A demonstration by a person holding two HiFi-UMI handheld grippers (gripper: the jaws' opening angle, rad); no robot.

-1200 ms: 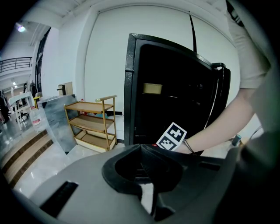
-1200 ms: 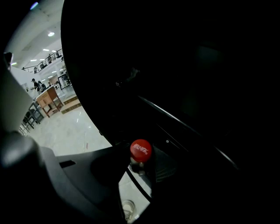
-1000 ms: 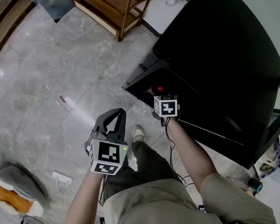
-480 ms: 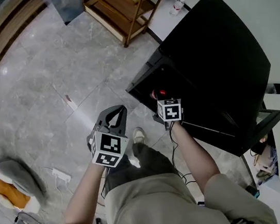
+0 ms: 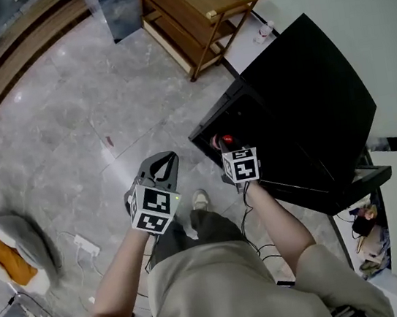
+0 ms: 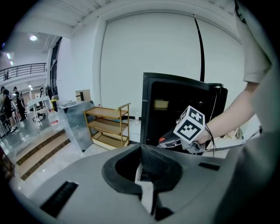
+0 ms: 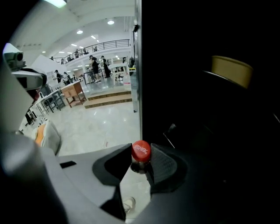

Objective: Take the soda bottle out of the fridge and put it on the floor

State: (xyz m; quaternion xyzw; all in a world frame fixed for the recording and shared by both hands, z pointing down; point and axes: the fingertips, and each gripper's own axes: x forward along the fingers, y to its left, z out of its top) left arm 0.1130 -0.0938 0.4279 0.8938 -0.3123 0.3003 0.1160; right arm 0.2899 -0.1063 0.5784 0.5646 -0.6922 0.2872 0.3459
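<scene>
pointing cap-up, soda bottle [image 7: 141, 151] upright in right gripper [image 7: 140, 155] jaws

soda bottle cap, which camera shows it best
The right gripper view: the red cap sits close up, gripped between the jaws of the right gripper. The head view shows it only as a small red dot at the fridge; the left gripper view, barely a red speck.

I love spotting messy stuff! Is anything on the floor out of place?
A white power strip lies loose on the floor, beside a grey cushion. A small reddish mark, too small to identify, sits alone farther out. Nothing looks spilled or broken.
</scene>
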